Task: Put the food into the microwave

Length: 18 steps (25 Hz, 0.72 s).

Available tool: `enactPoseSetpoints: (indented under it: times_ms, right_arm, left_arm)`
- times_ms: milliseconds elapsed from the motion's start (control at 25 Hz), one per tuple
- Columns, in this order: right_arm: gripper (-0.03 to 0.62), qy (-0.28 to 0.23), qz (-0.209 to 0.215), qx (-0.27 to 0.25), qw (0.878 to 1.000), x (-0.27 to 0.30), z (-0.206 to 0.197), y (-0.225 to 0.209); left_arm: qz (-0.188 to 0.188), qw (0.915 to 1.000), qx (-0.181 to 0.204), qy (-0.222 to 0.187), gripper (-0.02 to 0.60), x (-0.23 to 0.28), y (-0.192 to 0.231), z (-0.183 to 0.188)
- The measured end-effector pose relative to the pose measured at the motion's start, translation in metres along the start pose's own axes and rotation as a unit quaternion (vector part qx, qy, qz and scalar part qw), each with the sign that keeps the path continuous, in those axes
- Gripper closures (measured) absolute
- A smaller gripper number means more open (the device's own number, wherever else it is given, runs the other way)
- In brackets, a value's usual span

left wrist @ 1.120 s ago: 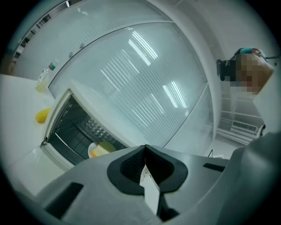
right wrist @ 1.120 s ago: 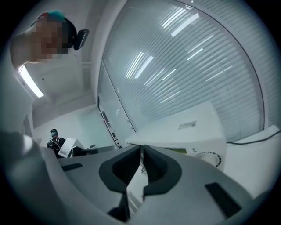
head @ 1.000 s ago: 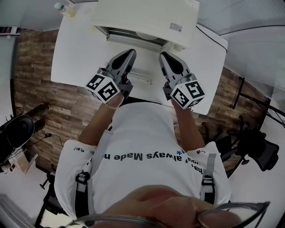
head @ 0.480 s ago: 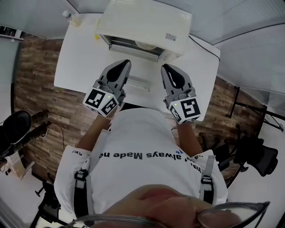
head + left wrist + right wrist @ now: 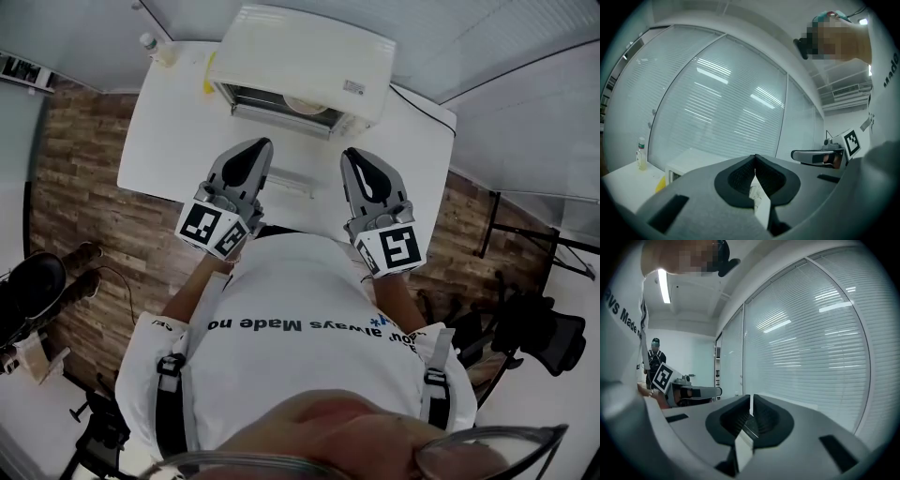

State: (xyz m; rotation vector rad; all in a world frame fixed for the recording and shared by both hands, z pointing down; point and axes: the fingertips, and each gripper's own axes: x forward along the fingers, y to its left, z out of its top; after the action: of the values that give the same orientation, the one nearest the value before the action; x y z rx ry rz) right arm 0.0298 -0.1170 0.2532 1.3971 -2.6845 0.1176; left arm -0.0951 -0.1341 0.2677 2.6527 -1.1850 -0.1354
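The left claw (image 5: 254, 147) and right claw (image 5: 355, 156), smooth grey plastic, are both closed on nothing just before the boxy cream microwave (image 5: 300, 47) on the white bench (image 5: 159, 141), a pale round dish (image 5: 305, 103) inside its opening.

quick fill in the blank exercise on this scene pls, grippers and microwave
1. The jaws of the left gripper and of the right gripper are ___, with nothing between them.
2. The microwave stands on a ___ table.
3. In the head view, the bottle stands to the ___ of the microwave.
Missing words: shut; white; left.
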Motion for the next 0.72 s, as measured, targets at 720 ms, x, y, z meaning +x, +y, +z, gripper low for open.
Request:
enactPoseSetpoints:
  times_ms: [720]
  right_arm:
    - [0.571, -0.014, -0.043, -0.025, 0.999, -0.024, 0.013, -0.005]
  left_arm:
    - [0.024, 0.9981, 0.053, -0.021, 0.571, -0.012, -0.005, 0.024]
